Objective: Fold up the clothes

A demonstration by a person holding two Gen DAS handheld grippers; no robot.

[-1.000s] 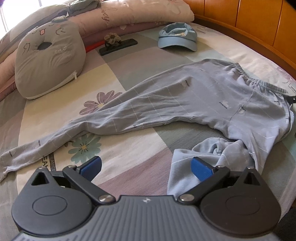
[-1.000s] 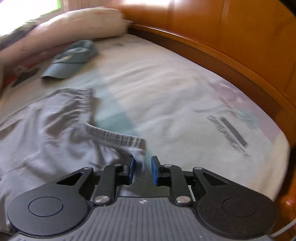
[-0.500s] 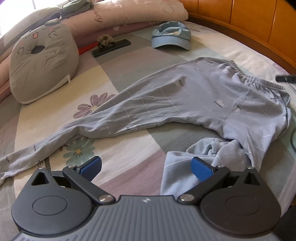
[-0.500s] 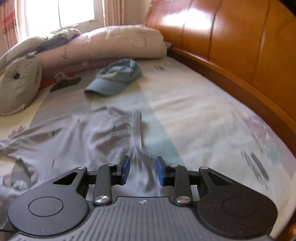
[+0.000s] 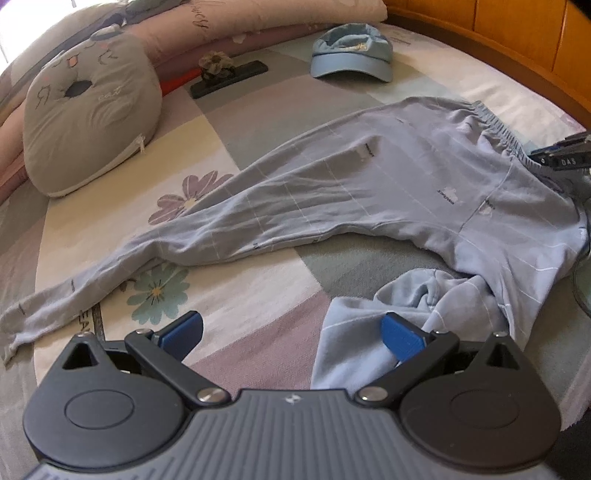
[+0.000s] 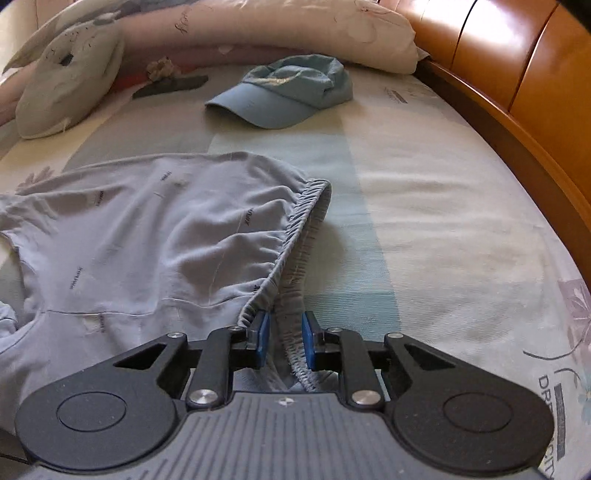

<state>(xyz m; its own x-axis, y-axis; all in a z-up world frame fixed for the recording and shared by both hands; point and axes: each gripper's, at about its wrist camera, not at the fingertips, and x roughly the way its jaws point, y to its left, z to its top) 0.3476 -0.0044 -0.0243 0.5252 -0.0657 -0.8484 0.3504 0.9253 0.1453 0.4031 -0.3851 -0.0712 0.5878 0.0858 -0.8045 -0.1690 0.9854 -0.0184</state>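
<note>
One pair of grey-blue trousers (image 5: 369, 192) lies spread across the bed (image 6: 443, 206), which wears a patchwork sheet with flower prints. Beyond the trousers sits a blue cap (image 6: 288, 92); further beyond it rolled quilts (image 6: 258, 33) line the bed's far edge, with a grey cat-face cushion (image 5: 88, 110) and a dark flat object (image 5: 229, 79) nearby. A curved wooden headboard (image 6: 517, 74) rims the bed on the waistband side of the trousers.

The left tongs (image 5: 291, 332) hang released and wide apart over the crumpled trouser leg nearest them, gripping nothing. The right tongs (image 6: 284, 339) are closing around the elastic waistband (image 6: 299, 229), which passes between the blue pads; whether they already pinch it I cannot tell for sure, as a small gap shows.

Compared with a second ago, the right tongs have swung round so the cap and quilts now face them, and the waistband edge is lifted and stretched toward them. The left tongs have barely shifted.
</note>
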